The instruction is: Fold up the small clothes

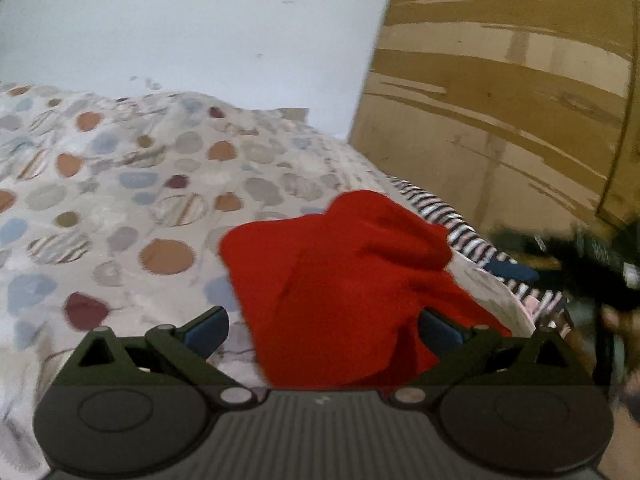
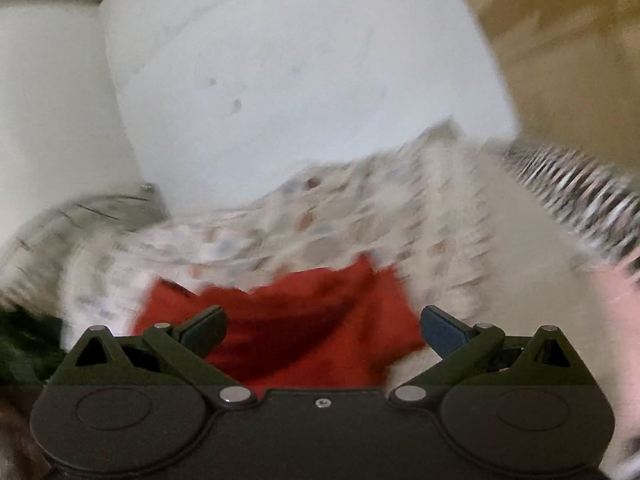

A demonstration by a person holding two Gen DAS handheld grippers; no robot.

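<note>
Red knit-looking cloth, the small garment [image 1: 340, 280], lies bunched on the bed just ahead of the left gripper [image 1: 322, 330], its near edge running in between the wide-spread jaws without either pad pressing on it. The right gripper [image 2: 322, 330] is likewise spread wide and holds nothing; the same garment [image 2: 280, 328] sits directly in front of and slightly below it, though that view is heavily smeared by motion.

The piece looks light, soft and limp, so I judge it will sag and slide over itself rather than keep a crease; a pinch on a hem or corner, one per gripper, should serve better than a grab at the humped middle, which rises ahead and to the right of the left gripper. Which edge is a hem I cannot tell.

Beneath it is a spotted bedspread [image 1: 120, 200], loose enough to be caught along with the garment. A black-and-white striped cloth [image 1: 460, 224] lies beyond the garment to the right, touching or nearly so. Further right stands a brown wooden panel [image 1: 500, 100], and a pale wall [image 1: 200, 32] lies far ahead.
</note>
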